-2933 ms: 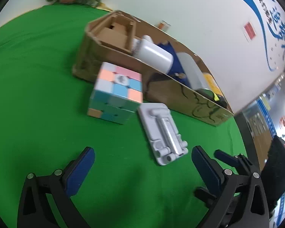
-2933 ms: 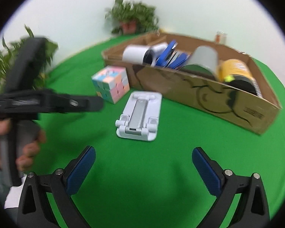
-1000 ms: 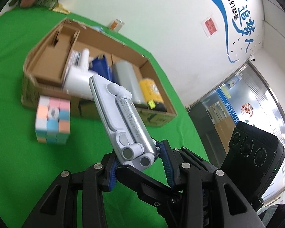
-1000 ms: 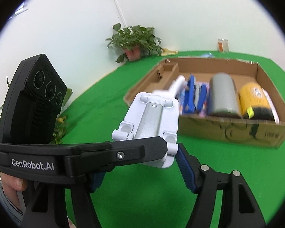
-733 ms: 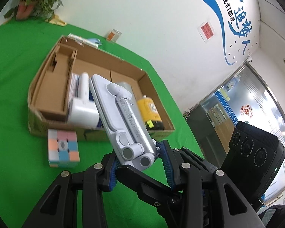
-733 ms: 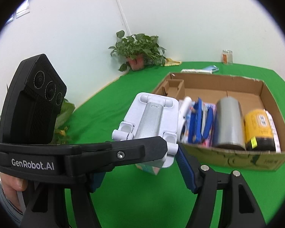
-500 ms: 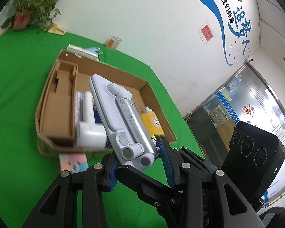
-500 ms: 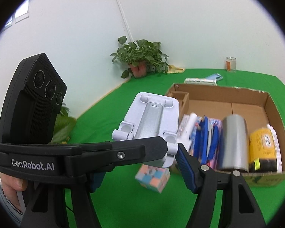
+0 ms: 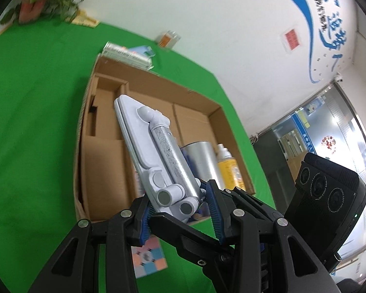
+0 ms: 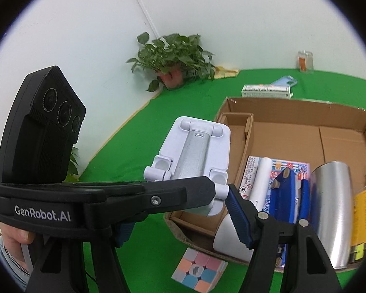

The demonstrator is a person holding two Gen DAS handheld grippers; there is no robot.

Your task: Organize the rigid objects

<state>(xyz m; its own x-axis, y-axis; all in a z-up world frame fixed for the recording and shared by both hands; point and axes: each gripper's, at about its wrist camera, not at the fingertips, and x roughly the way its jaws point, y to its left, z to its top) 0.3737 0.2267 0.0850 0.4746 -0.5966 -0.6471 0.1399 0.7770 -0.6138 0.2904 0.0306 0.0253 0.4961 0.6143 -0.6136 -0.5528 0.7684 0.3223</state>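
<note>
Left gripper (image 9: 180,210) clamped on the folded white phone stand (image 9: 156,153), held in the air above the cardboard box (image 9: 105,161); right gripper (image 10: 183,210) clamped across the same stand's base. Puzzle cube (image 10: 198,272) rests on the green cloth (image 9: 31,122) at the box's 6 o'clock, just beside its near wall.

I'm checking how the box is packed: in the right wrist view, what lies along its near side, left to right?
White cylinder → blue tools → silver metal cylinder → yellow bottle, all inside the cardboard box.
</note>
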